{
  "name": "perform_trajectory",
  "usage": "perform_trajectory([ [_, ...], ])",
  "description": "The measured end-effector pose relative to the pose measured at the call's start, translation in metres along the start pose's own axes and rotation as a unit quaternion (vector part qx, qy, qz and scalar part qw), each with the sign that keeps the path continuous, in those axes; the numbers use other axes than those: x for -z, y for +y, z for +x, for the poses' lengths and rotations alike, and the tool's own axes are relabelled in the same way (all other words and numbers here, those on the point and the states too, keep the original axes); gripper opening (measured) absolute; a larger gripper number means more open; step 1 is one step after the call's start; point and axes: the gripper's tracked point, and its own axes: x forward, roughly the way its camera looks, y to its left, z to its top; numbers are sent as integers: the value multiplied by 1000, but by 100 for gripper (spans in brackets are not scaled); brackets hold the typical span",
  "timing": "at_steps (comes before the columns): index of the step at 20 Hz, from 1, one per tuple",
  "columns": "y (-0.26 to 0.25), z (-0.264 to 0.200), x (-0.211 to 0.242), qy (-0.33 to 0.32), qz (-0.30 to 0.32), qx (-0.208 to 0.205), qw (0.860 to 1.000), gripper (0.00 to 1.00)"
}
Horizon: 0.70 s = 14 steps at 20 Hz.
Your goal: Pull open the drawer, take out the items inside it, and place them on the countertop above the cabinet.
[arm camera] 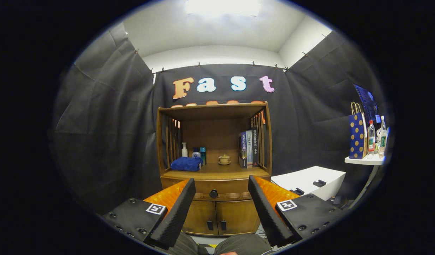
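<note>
A wooden cabinet (pixel 214 166) stands against the booth's back wall, some way beyond my fingers. Its drawer (pixel 217 187) is closed, with a dark round knob (pixel 213 193) seen in the gap between my two fingers. Above the drawer lies the countertop (pixel 217 171), an open shelf space. On it rest a folded blue towel (pixel 186 163), a white pump bottle (pixel 184 150), two small containers (pixel 199 154), a small lidded cup on a saucer (pixel 224 159) and upright books (pixel 249 148). My gripper (pixel 221 183) is open and holds nothing.
Two lower cabinet doors (pixel 217 217) with dark handles sit below the drawer. A white box (pixel 309 182) stands to the cabinet's right. Further right, a small white shelf (pixel 366 160) carries a dotted gift bag and bottles. A person's knees show below my fingers.
</note>
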Motion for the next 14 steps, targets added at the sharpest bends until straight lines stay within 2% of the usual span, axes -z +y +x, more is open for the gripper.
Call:
perform_trajectory([
  [6, 11, 2, 8, 2, 5, -20, 1000, 98],
  [14, 0, 21, 5, -7, 16, -15, 1000, 98],
])
